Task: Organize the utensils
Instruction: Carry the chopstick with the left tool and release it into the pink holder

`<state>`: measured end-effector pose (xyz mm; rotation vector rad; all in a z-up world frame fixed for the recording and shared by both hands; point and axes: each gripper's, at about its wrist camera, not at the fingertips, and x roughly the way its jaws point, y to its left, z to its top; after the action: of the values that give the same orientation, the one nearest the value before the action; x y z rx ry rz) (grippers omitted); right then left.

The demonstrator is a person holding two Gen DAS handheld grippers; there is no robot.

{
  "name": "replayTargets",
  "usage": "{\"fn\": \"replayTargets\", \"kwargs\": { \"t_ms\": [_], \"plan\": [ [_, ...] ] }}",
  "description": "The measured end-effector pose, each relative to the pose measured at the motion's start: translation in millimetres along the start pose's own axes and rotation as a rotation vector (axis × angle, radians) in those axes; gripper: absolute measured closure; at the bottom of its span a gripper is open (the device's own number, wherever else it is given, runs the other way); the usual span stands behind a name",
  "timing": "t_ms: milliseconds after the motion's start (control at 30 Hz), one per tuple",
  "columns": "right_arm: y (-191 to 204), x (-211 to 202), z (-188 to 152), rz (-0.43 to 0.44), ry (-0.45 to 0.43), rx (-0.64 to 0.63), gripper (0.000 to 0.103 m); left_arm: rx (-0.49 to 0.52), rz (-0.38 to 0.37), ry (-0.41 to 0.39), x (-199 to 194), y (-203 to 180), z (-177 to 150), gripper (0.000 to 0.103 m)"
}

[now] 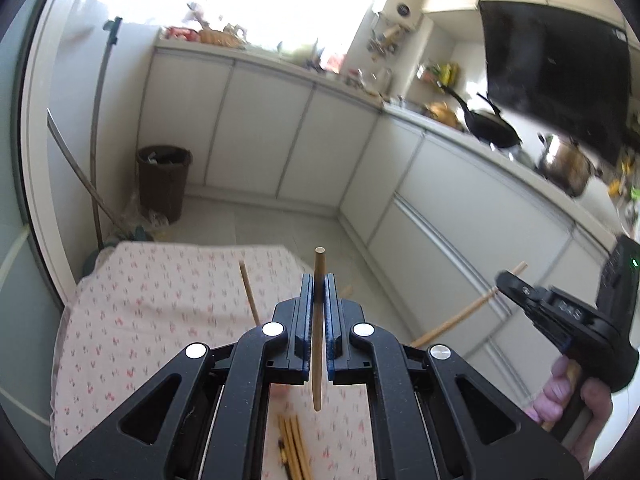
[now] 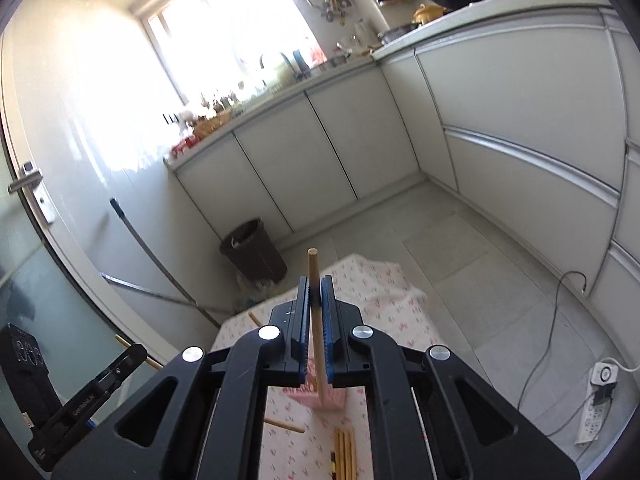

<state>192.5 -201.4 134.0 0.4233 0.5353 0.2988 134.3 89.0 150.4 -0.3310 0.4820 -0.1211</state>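
My left gripper (image 1: 319, 284) is shut on a wooden chopstick (image 1: 318, 344) that stands upright between the blue pads, above a table with a pink floral cloth (image 1: 160, 320). My right gripper (image 2: 315, 290) is shut on another wooden chopstick (image 2: 316, 344), also upright. The right gripper also shows at the right of the left wrist view (image 1: 505, 280), its chopstick (image 1: 460, 318) slanting. The left gripper shows at the lower left of the right wrist view (image 2: 134, 354). A bundle of chopsticks (image 1: 294, 446) lies on the cloth below; it also shows in the right wrist view (image 2: 344, 454). One loose chopstick (image 1: 250, 294) lies farther off.
A pink holder (image 2: 320, 398) sits on the cloth under the right gripper. Another loose chopstick (image 2: 284, 425) lies beside it. A dark waste bin (image 1: 163, 180) stands on the floor past the table. Kitchen cabinets (image 1: 304, 144) run along the back and right. A power strip (image 2: 596, 412) lies on the floor.
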Motion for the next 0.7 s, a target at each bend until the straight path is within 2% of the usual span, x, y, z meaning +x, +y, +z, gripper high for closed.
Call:
{"fn": "replayTargets", "kwargs": {
  "t_ms": [167, 267, 400, 567, 700],
  "plan": [
    [4.1, 20.2, 10.7, 0.018, -0.016, 0.014, 0.097, -0.006, 0.085, -0.058, 25.0, 4.1, 11.8, 0.098],
    [6.2, 41.1, 10.1, 0.021, -0.001, 0.023, 0.097, -0.037, 0.090, -0.058, 51.3, 18.5, 8.3, 0.097],
    [14.3, 63.6, 5.4, 0.017, 0.030, 0.013, 0.097, -0.099, 0.126, 0.015, 76.7, 46.9, 1.9, 0.095],
    [20.6, 81.6, -0.2, 0.006, 0.052, 0.012, 0.097, -0.119, 0.137, -0.021, 59.3, 58.5, 7.2, 0.091],
    [26.8, 92.9, -8.4, -0.009, 0.067, 0.005, 0.097, -0.126, 0.148, -0.008, 54.9, 60.9, 7.0, 0.086]
  ]
}}
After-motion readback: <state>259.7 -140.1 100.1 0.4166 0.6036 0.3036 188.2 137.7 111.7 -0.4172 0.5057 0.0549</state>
